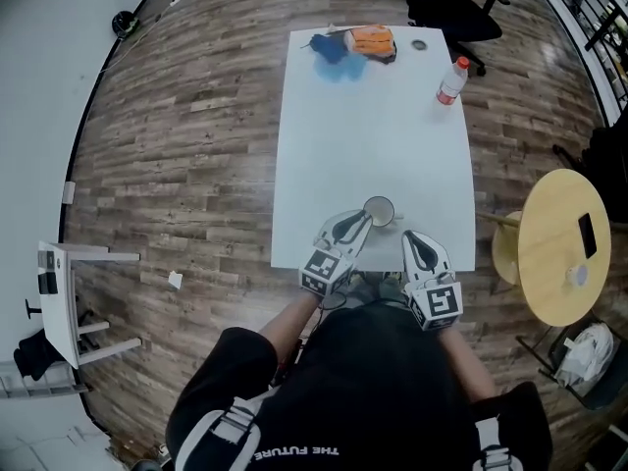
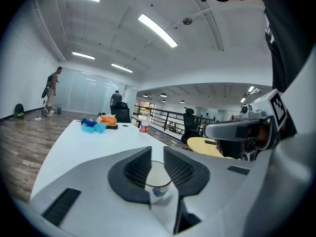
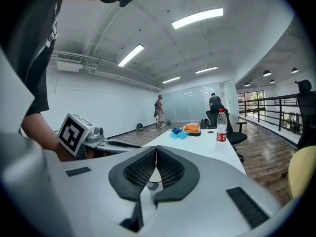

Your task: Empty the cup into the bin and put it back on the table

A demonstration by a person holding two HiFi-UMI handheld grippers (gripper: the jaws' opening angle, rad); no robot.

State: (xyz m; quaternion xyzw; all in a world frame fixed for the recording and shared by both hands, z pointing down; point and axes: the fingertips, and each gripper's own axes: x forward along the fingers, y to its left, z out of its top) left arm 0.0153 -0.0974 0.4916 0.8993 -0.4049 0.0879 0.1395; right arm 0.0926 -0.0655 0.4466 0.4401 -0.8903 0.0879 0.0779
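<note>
A clear cup (image 1: 379,211) with a handle on its right stands upright near the front edge of the white table (image 1: 373,135). My left gripper (image 1: 359,221) points at the cup's left side, tips close to it; whether they touch I cannot tell. In the left gripper view the left gripper (image 2: 158,151) has its jaws a narrow gap apart, and the cup (image 2: 158,179) shows through that gap just beyond the pads. My right gripper (image 1: 416,236) hovers at the table's front edge, right of the cup. The right gripper (image 3: 156,150) has its pads pressed together with nothing between them.
A plastic bottle (image 1: 451,79) stands at the table's far right; an orange packet (image 1: 372,41) and blue cloth (image 1: 334,49) lie at the far end. A black office chair (image 1: 453,3) stands behind. A round yellow table (image 1: 549,263) and a white bag (image 1: 589,349) are to my right.
</note>
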